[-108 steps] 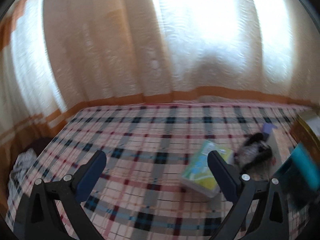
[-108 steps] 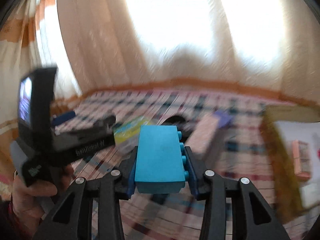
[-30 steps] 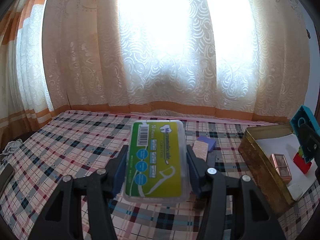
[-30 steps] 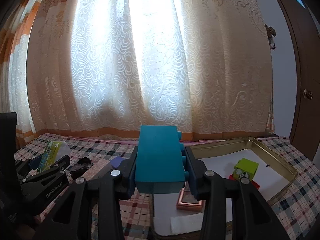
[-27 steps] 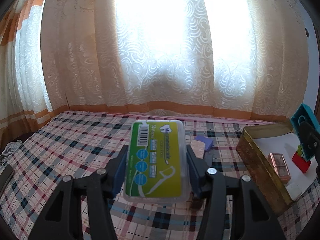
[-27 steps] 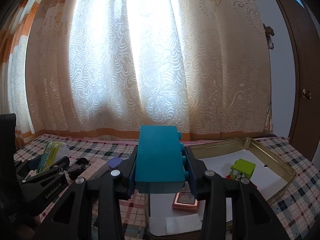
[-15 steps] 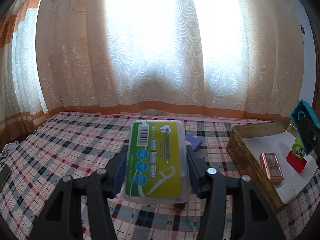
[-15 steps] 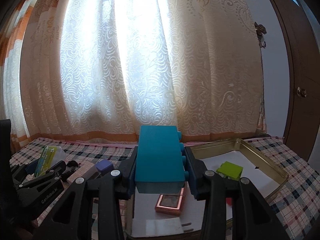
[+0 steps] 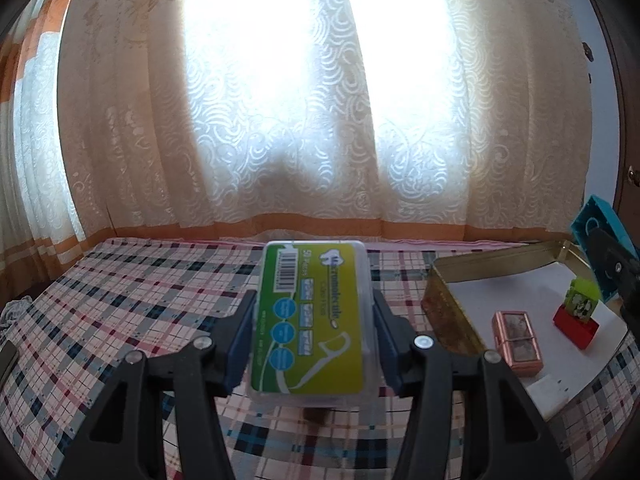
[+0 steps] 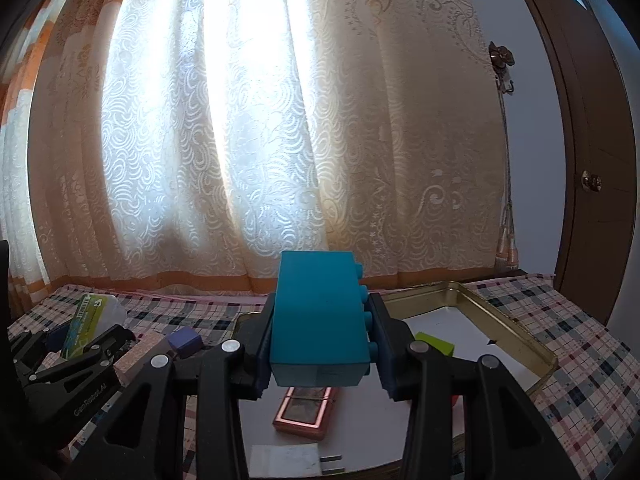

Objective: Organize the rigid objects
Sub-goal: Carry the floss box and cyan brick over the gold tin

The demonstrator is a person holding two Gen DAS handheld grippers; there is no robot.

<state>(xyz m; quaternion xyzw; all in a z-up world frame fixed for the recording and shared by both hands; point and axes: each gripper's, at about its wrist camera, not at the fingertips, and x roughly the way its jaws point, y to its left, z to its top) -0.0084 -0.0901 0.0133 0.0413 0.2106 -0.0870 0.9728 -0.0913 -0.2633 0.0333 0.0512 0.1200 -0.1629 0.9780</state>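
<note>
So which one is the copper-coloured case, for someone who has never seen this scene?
Find the gold metal tray on the plaid cloth. On its white liner lies the copper-coloured case, flat, near the tray's left wall. Unlike the green and red blocks beside it, it is shiny, low and has two window panels.

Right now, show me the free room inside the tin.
Inside the tin, the white floor is bare between the far rim and the green block. The near end is crowded: pink case, white card.
</note>
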